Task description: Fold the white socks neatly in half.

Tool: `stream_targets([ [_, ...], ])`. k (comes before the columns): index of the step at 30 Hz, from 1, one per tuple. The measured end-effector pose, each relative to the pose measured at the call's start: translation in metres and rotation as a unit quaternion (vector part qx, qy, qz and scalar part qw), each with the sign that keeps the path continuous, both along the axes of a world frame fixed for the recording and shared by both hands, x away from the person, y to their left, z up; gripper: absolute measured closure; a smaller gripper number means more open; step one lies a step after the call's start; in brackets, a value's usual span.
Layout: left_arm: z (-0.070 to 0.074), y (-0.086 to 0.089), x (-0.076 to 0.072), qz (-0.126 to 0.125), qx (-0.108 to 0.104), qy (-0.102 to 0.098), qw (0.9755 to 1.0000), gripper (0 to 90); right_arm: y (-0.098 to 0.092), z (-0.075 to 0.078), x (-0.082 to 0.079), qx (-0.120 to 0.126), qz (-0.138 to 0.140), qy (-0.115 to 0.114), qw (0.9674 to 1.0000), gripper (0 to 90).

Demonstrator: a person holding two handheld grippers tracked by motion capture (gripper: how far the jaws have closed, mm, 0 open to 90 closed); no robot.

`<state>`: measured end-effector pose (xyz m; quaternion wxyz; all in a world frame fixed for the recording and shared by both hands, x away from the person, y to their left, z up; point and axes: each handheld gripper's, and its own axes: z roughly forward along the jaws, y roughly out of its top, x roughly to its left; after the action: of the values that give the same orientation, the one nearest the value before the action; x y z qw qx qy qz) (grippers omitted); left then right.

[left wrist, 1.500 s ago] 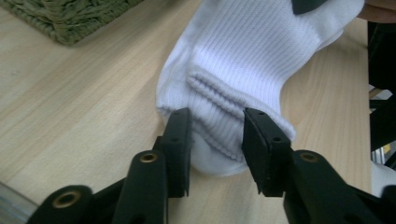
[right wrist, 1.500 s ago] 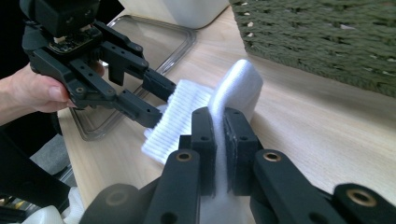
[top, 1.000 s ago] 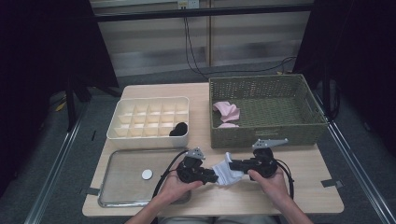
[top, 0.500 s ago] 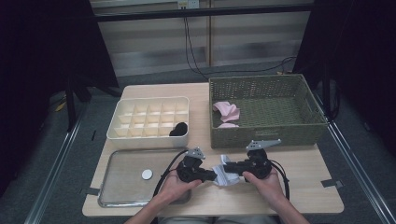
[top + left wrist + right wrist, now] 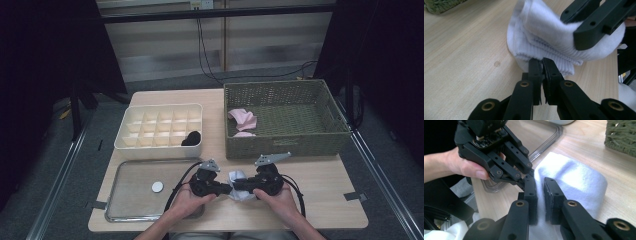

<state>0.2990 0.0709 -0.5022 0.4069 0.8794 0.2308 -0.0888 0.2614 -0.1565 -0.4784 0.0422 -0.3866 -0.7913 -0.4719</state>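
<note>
On the wooden table (image 5: 320, 200), both tools (image 5: 231, 188) (image 5: 239, 188) pinch a white sock (image 5: 238, 179).

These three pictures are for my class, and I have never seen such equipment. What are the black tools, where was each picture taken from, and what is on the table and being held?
A person holds a hand-operated gripper in each hand: the left gripper and the right gripper. The high view looks down on the wooden table from above. The two gripper views come from small cameras riding on each tool, looking along its black jaws. Both grippers pinch a white sock; the left one's jaws have just closed on its ribbed edge. Also on the table: a divided white box, a green woven basket holding pink cloth, and a clear tray.
</note>
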Motion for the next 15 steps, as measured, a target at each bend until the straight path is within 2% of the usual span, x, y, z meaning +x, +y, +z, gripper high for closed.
stream_targets([
  [2, 0.001, 0.001, 0.0, 0.003, 0.004, 0.004, 1.0, 85.1, 0.003, -0.002, -0.001, -0.015, 0.002, 0.001, 0.9999, 81.2],
  [3, 0.0, 0.002, 0.001, 0.0, -0.004, 0.01, 0.9999, 84.7, 0.003, -0.004, -0.001, -0.019, 0.002, 0.002, 0.9998, 81.5],
  [6, 0.001, 0.004, 0.001, 0.0, -0.007, 0.013, 0.9999, 83.3, 0.006, -0.006, -0.002, -0.03, 0.004, 0.005, 0.9995, 82.3],
  [10, 0.006, 0.012, 0.003, 0.008, -0.012, 0.013, 0.9998, 80.5, 0.006, -0.01, -0.001, -0.027, -0.003, 0.015, 0.9995, 83.2],
  [15, 0.015, 0.024, 0.01, 0.037, -0.046, 0.019, 0.9981, 71.9, 0.005, -0.013, 0.0, -0.019, -0.004, 0.018, 0.9997, 83.2],
])
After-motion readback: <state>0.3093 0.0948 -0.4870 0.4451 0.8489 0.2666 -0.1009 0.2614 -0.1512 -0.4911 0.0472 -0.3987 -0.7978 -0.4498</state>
